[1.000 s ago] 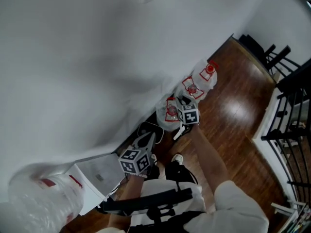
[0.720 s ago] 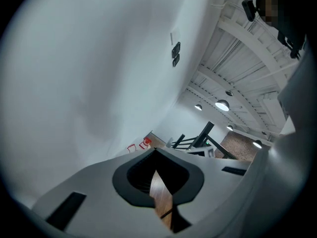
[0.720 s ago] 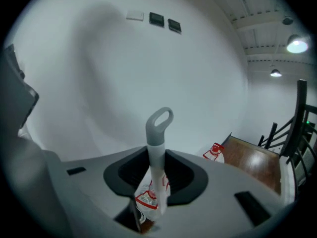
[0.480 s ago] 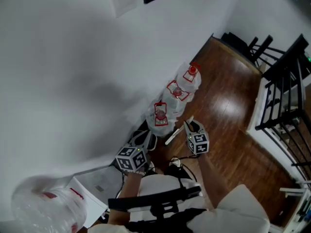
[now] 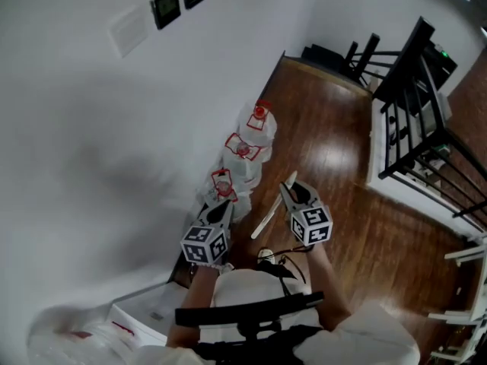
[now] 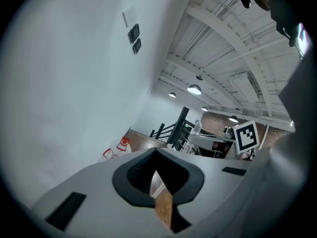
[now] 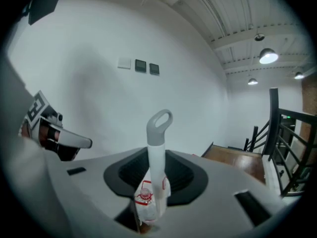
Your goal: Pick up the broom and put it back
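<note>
Right gripper [image 5: 293, 192] is grasping the broom [image 5: 272, 211] by its white handle. Head view is showing that handle slanting from 1 o'clock to 7 o'clock over the wood floor [image 5: 342, 150], just to the 3 o'clock side of the bags [image 5: 242, 155] lining the wall [image 5: 91, 128]. Right gripper view alone is showing the grey loop [image 7: 160, 121] capping the handle, standing at 12 o'clock beyond the jaws; the brush end is showing in no view. Left gripper [image 5: 225, 208] is hovering clenched on nothing. Its own view is showing only a sliver of floor between the pads, plus the other gripper's marker cube [image 6: 246, 137] at 3 o'clock. Count: one broom, two grippers, three red-printed bags, two dark wall panels [image 5: 166, 7], one pale plate [image 5: 129, 29].
</note>
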A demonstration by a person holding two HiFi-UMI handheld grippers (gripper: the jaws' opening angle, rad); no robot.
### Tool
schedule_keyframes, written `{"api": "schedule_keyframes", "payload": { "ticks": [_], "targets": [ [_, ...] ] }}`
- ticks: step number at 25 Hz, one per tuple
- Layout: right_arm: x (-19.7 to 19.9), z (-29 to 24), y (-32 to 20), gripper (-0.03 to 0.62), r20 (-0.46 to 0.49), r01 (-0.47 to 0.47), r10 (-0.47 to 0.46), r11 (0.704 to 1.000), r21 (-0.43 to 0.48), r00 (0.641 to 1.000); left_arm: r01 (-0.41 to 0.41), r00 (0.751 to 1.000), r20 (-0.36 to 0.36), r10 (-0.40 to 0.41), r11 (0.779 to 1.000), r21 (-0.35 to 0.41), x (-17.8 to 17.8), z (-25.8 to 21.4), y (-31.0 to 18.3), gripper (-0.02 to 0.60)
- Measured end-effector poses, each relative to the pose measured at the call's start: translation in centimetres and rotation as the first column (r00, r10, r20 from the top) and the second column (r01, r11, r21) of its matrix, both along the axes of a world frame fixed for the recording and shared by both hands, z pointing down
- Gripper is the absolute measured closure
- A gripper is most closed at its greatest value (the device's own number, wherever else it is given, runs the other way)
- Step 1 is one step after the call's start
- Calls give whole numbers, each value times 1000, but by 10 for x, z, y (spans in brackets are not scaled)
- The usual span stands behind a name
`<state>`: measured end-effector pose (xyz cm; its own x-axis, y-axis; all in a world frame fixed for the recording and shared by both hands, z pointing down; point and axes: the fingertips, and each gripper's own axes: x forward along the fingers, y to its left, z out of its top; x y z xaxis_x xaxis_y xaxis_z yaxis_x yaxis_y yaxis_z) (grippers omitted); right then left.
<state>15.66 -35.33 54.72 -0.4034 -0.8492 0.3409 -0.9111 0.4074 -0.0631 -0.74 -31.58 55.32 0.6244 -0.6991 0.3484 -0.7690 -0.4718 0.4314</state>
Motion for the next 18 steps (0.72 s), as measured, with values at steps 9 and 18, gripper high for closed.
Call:
{"api": "schedule_keyframes", "payload": {
  "ticks": [9, 18],
  "targets": [
    [11, -101, -3, 467, 54, -13, 6, 992, 128, 999, -67, 998, 0, 67, 996, 56, 35, -19, -3, 595],
    [21, -147, -13, 468, 85, -57, 40, 977, 207, 996, -34, 999, 42, 31, 997, 70, 41, -23, -16, 595]
  ]
}}
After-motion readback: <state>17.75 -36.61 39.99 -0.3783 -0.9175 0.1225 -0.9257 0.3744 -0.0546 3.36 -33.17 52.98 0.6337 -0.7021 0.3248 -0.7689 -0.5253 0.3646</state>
